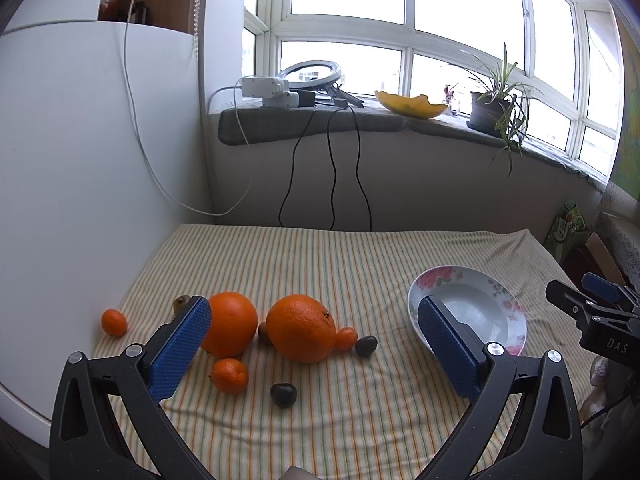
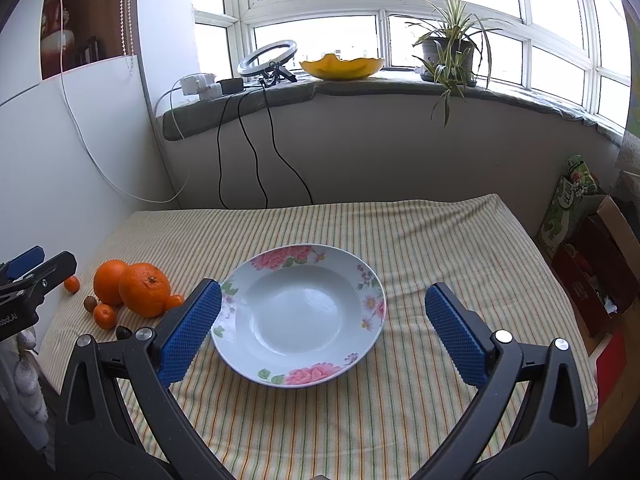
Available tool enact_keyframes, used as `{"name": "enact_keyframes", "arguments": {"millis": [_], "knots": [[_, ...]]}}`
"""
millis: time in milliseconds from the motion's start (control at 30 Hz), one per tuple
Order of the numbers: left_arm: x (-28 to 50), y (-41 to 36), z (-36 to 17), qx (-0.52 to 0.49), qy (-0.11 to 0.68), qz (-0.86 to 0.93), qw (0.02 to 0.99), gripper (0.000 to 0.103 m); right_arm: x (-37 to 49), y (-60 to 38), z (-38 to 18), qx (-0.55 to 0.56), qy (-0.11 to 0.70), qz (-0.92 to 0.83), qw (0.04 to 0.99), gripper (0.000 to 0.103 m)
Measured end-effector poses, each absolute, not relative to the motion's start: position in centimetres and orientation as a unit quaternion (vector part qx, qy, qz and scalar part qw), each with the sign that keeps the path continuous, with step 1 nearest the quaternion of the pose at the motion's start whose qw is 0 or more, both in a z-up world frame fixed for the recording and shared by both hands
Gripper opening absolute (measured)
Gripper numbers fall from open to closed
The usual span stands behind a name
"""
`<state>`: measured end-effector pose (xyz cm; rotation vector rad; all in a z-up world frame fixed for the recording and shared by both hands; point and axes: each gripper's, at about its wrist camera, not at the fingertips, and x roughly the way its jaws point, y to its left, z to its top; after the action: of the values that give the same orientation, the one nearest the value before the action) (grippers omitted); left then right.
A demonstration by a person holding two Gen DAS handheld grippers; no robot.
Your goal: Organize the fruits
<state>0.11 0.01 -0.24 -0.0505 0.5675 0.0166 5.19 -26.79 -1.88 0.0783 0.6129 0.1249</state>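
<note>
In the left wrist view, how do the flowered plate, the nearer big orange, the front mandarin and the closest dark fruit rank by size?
Largest to smallest as they look:
1. Flowered plate, though the tool hides part of it
2. Nearer big orange
3. Front mandarin
4. Closest dark fruit

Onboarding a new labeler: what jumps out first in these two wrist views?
The two big oranges sitting side by side on the left of the striped cloth, with small mandarins and dark fruits scattered around them. Next, the empty floral plate to their right, centred before the open right gripper. The left gripper is also open, over the fruit cluster.
</note>
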Motion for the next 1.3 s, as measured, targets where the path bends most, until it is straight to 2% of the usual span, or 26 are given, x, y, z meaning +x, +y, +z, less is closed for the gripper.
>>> {"name": "enact_keyframes", "arguments": {"millis": [600, 733, 1067, 1200, 1300], "knots": [[1.1, 2.7, -3.5, -0.06, 0.325, 0.009, 0.944, 0.1, 6.9, -25.1, -2.4, 0.076, 0.301, 0.153, 0.938, 0.103], [1.4, 3.2, -4.5, -0.075, 0.337, -0.001, 0.939, 0.096, 8.1, -22.9, -2.4, 0.046, 0.318, 0.189, 0.928, 0.103], [2.1, 4.4, -6.4, -0.107, 0.365, -0.022, 0.925, 0.075, 12.1, -16.4, -4.8, 0.017, 0.391, 0.293, 0.872, 0.103], [2.6, 4.4, -6.8, -0.109, 0.369, -0.028, 0.922, 0.072, 14.5, -14.3, -6.4, 0.033, 0.435, 0.326, 0.838, 0.103], [2.9, 4.4, -7.1, -0.118, 0.376, -0.036, 0.918, 0.065, 15.9, -13.0, -7.2, 0.042, 0.456, 0.345, 0.819, 0.103]]}}
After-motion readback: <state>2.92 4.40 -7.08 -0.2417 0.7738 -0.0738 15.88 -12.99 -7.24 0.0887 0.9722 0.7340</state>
